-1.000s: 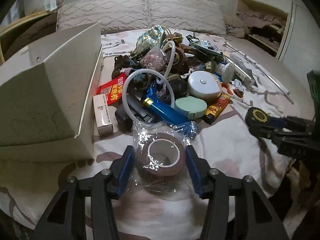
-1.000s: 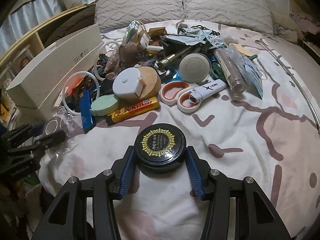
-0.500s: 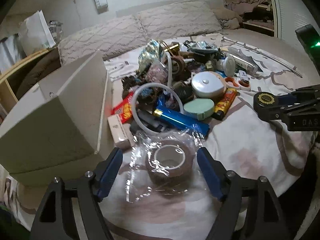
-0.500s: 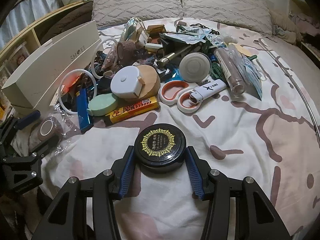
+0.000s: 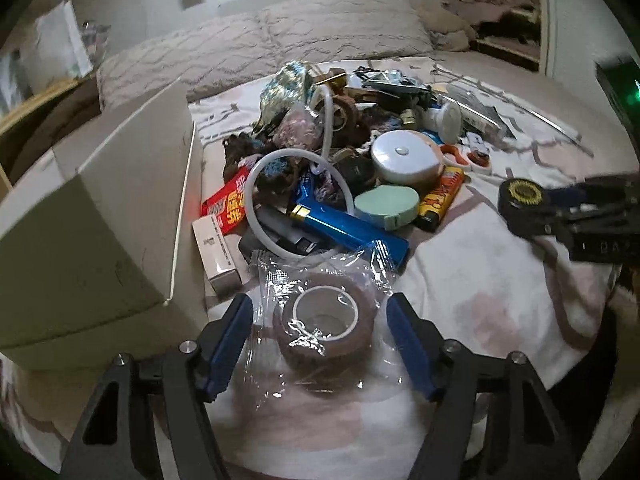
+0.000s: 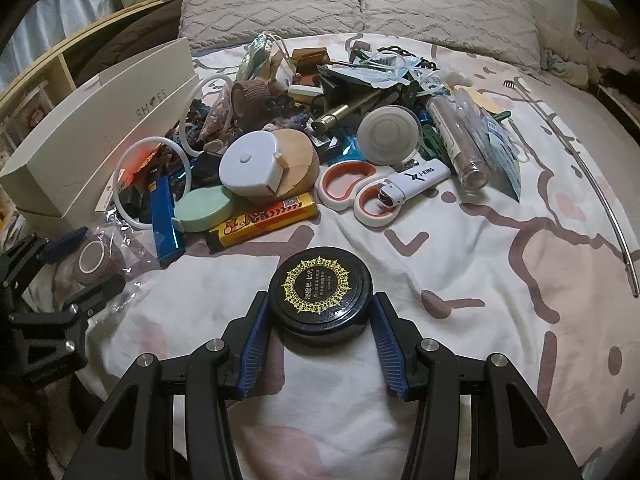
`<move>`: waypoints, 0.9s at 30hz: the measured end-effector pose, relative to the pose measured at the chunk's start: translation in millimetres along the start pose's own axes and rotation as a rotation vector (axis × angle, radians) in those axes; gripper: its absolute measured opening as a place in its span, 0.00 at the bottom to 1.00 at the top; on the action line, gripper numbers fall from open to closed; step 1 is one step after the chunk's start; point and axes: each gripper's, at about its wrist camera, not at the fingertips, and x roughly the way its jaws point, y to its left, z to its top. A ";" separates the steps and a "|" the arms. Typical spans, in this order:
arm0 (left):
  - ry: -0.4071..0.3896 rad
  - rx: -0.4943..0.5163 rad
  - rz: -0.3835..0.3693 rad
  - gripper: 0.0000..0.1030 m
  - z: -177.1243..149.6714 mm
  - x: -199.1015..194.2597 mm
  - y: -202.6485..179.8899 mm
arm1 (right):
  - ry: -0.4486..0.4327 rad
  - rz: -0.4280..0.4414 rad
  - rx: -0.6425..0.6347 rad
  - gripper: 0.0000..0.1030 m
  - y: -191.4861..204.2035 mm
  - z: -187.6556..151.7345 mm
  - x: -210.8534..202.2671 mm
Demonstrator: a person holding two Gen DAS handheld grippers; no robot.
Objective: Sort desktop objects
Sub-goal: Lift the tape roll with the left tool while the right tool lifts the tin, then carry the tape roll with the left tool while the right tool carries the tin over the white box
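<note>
At the far left, a white shoe box (image 5: 120, 200) is seen lying on the patterned bedspread (image 6: 460, 264), its long side turned toward the heap of clutter. Just beside it, a small white carton (image 5: 214, 256) and a red packet (image 5: 228, 206) are found at the edge of the pile. In front of these, the left gripper (image 5: 320, 336) is spread wide around a brown tape roll (image 5: 326, 320) sealed in a crinkled clear bag (image 5: 280, 280); a gap is left between the roll and each blue pad, while the bag's edges reach both pads. Behind the roll, a blue lighter (image 5: 348, 228) is crossed by a white ring (image 5: 296, 200). Further right, a mint green round case (image 6: 204, 208), a yellow lighter (image 6: 264, 220) and a white round box (image 6: 252, 164) are grouped together. In the middle foreground of the right wrist view, a black round tin (image 6: 320, 292) with a gold emblem is gripped between the blue pads of the right gripper (image 6: 320, 328), low over the bedspread. To the right of the pile, orange-handled scissors (image 6: 352, 192), a white lighter (image 6: 416, 180) and a clear tube (image 6: 460, 144) are laid. At the far right, a thin metal rod (image 6: 600, 196) is stretched along the bed.
</note>
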 end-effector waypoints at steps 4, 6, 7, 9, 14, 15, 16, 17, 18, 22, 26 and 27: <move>0.026 -0.058 -0.050 0.60 0.7 5.0 6.3 | -0.003 -0.005 0.005 0.50 0.8 1.9 1.2; 0.032 -0.077 -0.072 0.57 1.2 5.6 8.2 | -0.005 -0.006 0.014 0.50 0.6 3.1 1.8; 0.033 -0.085 -0.077 0.54 1.6 5.6 8.9 | -0.004 -0.006 0.016 0.50 0.7 3.7 2.4; 0.032 -0.093 -0.082 0.49 2.4 5.3 9.9 | -0.007 -0.007 0.018 0.50 1.9 4.4 3.2; 0.015 -0.128 -0.081 0.48 5.3 -0.3 16.2 | -0.019 -0.011 0.018 0.50 5.0 5.8 1.4; 0.010 -0.134 -0.082 0.48 6.4 -1.9 17.8 | -0.022 -0.010 0.018 0.50 5.5 6.7 0.3; 0.003 -0.140 -0.082 0.48 7.8 -3.9 19.4 | -0.027 -0.009 0.017 0.50 6.2 7.8 -1.3; -0.006 -0.145 -0.082 0.48 9.3 -6.6 20.8 | -0.031 -0.009 0.017 0.50 6.7 8.9 -2.5; -0.016 -0.148 -0.082 0.48 10.7 -9.3 21.9 | -0.038 -0.009 0.017 0.50 7.0 10.1 -4.6; -0.056 -0.162 -0.085 0.48 17.2 -21.8 25.7 | -0.067 -0.004 0.026 0.50 7.0 15.9 -14.0; -0.098 -0.167 -0.090 0.48 25.1 -35.5 27.0 | -0.105 -0.001 0.027 0.50 6.0 23.6 -27.8; -0.110 -0.167 -0.092 0.48 27.0 -39.2 27.3 | -0.118 0.000 0.027 0.50 5.6 26.3 -32.6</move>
